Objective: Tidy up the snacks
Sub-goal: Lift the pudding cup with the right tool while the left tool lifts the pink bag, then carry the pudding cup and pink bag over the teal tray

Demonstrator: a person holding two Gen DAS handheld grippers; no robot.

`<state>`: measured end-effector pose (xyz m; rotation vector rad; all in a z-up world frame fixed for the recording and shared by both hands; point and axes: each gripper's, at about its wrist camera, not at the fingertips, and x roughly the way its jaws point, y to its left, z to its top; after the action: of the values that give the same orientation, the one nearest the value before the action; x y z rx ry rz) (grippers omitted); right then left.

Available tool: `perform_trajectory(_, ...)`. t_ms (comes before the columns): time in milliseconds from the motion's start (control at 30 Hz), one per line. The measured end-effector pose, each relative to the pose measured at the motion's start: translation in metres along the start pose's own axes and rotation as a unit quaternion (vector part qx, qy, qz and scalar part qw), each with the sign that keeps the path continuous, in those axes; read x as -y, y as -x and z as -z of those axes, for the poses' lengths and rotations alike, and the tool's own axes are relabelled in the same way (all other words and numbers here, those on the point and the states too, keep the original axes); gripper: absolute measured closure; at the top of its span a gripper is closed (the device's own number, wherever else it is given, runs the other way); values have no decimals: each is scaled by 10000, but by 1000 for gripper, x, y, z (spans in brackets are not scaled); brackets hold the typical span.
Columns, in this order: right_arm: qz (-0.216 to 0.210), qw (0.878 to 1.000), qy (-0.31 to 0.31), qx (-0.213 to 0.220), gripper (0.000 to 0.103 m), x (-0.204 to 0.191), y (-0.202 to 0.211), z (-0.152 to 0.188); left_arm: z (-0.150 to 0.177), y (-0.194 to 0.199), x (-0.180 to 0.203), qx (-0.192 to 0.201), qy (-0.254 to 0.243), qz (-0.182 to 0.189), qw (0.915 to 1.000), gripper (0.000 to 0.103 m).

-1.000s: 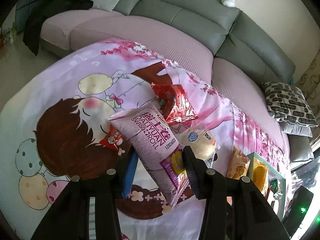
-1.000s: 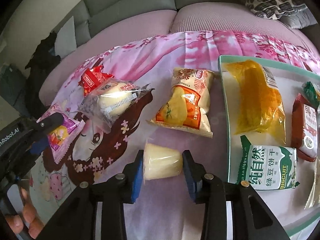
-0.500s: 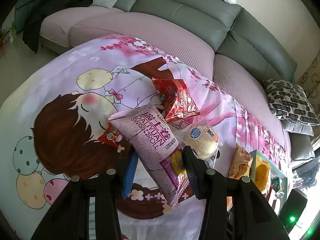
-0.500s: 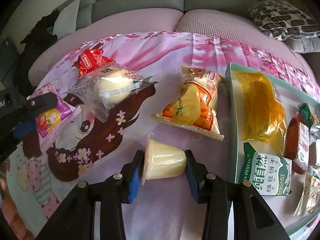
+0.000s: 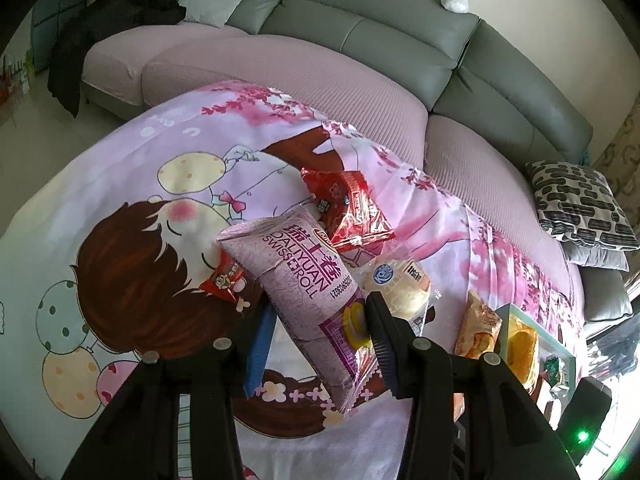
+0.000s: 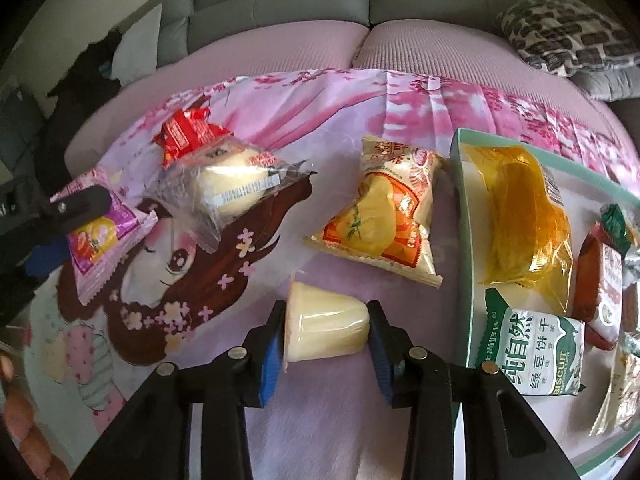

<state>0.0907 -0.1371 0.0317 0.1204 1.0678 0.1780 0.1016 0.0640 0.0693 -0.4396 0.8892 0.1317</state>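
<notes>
The right gripper is clamped on a pale jelly cup, which lies sideways between the pads with its wide rim to the left. The green-edged tray lies just to its right, so this hand is nearer. The left gripper is clamped on the purple Swiss roll bag, whose long axis runs away from it.
</notes>
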Motion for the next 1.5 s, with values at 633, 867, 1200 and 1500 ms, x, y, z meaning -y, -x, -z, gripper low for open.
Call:
perform_trajectory(633,-372,9930,-556,975,63,30,77,-15,-4,43,30,563,-287,251,9977,55)
perform_trajectory(867,-276,9872,-888,1298,62,58,104,-14,1,55,57,690,-540,496,9949,55)
perform_trajectory(1200,75,9748,-1593,1560,62,119,131,-6,19,57,107,623,-1124,844,9881,55)
perform_trajectory(1500,352,9611,-2193,1644,62,173,141,8,45,56,158,464,-1783,1164,9760,55)
